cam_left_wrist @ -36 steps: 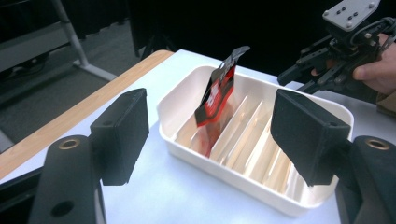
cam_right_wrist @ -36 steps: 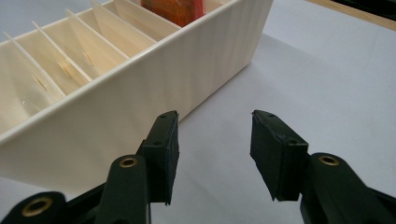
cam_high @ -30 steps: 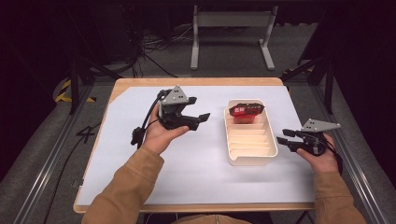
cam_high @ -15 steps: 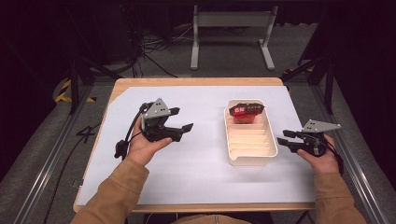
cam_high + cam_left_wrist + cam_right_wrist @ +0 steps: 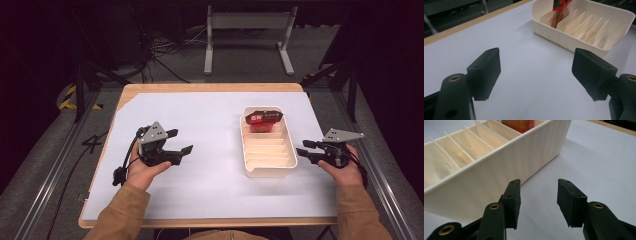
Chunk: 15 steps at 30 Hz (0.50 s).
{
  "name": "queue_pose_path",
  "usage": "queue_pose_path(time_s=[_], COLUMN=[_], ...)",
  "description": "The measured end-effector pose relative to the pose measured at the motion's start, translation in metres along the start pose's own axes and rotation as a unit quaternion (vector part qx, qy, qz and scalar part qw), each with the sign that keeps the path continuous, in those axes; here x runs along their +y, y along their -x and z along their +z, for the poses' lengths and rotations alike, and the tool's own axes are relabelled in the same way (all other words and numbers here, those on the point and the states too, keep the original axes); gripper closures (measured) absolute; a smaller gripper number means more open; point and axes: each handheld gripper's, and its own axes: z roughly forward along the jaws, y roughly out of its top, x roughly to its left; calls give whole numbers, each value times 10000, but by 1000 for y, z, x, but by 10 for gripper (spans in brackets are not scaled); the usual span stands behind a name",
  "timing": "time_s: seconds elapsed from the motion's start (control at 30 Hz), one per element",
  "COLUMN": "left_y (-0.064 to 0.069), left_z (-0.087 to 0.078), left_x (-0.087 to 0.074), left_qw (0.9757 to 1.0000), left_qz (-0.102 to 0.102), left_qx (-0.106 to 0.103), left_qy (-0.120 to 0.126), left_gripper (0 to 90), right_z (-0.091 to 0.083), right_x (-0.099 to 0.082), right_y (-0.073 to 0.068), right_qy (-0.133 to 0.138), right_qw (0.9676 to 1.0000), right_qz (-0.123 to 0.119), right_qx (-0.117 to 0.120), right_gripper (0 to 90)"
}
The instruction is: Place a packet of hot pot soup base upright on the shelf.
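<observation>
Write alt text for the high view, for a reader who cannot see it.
A person's two hands each hold a black two-jaw gripper over a white-covered table, either side of a cream slotted tray. The left gripper, jaws open and empty, hovers left of the tray; the right gripper sits just off its right side, also holding nothing. A red packet stands in the tray's farthest slot.

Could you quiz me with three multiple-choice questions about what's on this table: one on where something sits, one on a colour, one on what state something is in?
1. Where in the white divided tray is the packet?
A. far-end slot
B. middle slot
C. nearest slot

2. What colour is the packet mainly?
A. blue
B. red
C. green

3. How does the left gripper stand?
A. shut on the packet
B. open with nothing between its jaws
C. shut on the tray wall

Answers: 1 A, it stands in the slot farthest from the person. 2 B, red with dark edges. 3 B, its jaws are wide apart over the bare white table cover.
</observation>
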Motion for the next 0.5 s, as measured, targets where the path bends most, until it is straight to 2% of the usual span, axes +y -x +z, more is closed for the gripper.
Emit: queue_pose_path(time_s=[0.1, 0.2, 0.23, 0.37, 0.4, 0.5], left_y=[-11, -15, -17, -22, -25, -27], left_z=[1, 3, 5, 10, 12, 16], left_x=[-10, -15, -21, -31, -37, -44], left_qw=[9997, 9994, 9990, 9983, 9977, 9972], left_qz=[-217, -308, -391, -482, -545, -600], left_qx=[81, 120, 134, 200, 277, 289], left_qy=[-96, -108, -187, -273, -303, -343], left_gripper=[228, 224, 222, 221, 221, 222], right_z=[1, 2, 2, 1, 1, 0], right_x=[0, 1, 1, 0, 0, 0], right_y=[-1, -1, -1, 0, 0, 1], right_qy=[-35, -64, -81, -108, -160, -160], right_qw=[10000, 10000, 10000, 9999, 9998, 9998], right_qz=[-10, -25, -20, 18, 82, 106], right_qx=[16, 40, 29, 12, 9, 0], right_gripper=[514, 504, 491, 486, 484, 484])
